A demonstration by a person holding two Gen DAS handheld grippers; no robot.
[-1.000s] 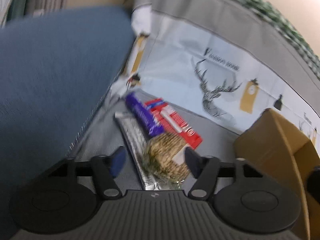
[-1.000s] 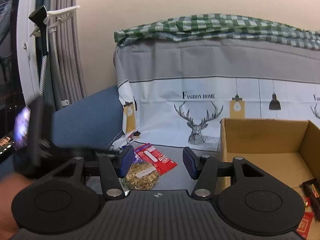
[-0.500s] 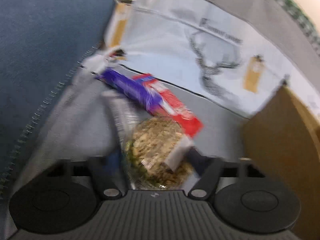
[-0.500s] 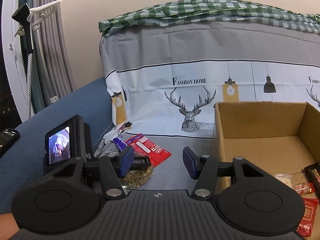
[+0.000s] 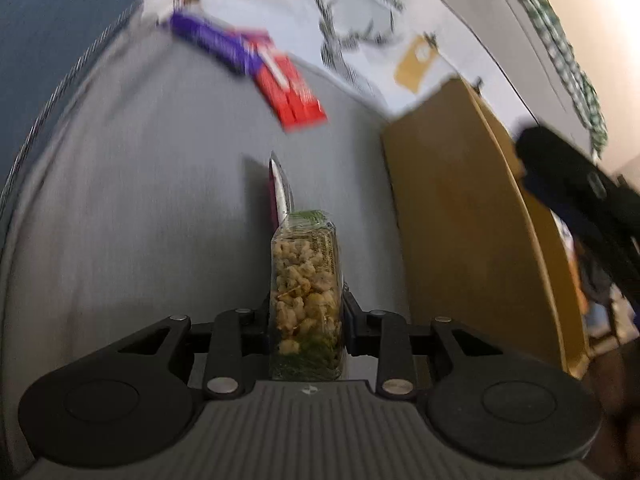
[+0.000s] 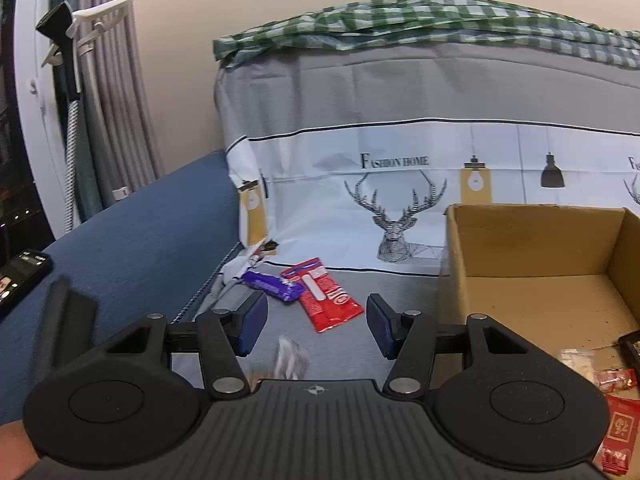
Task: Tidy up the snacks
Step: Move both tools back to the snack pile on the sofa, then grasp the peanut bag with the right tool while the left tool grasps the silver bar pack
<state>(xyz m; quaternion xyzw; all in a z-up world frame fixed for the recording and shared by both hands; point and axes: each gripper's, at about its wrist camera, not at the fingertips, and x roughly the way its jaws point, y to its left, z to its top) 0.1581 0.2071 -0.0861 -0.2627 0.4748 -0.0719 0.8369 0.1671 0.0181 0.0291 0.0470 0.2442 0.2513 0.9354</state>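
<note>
Left tongs gripping a snack pack, right tongs parted and holding nothing.

My left gripper (image 5: 306, 316) has just been closing and now pinches a clear granola snack pack (image 5: 306, 288) edge-on, a silvery wrapper (image 5: 280, 188) poking out just beyond it. Further ahead lie a purple bar (image 5: 212, 42) and a red packet (image 5: 290, 88), touching. To the right stands the cardboard box (image 5: 460, 208). My right gripper (image 6: 316, 326) hangs half-open over grey cloth (image 6: 400, 292), with red wrappers (image 6: 618, 428) in the box at its right.
</note>
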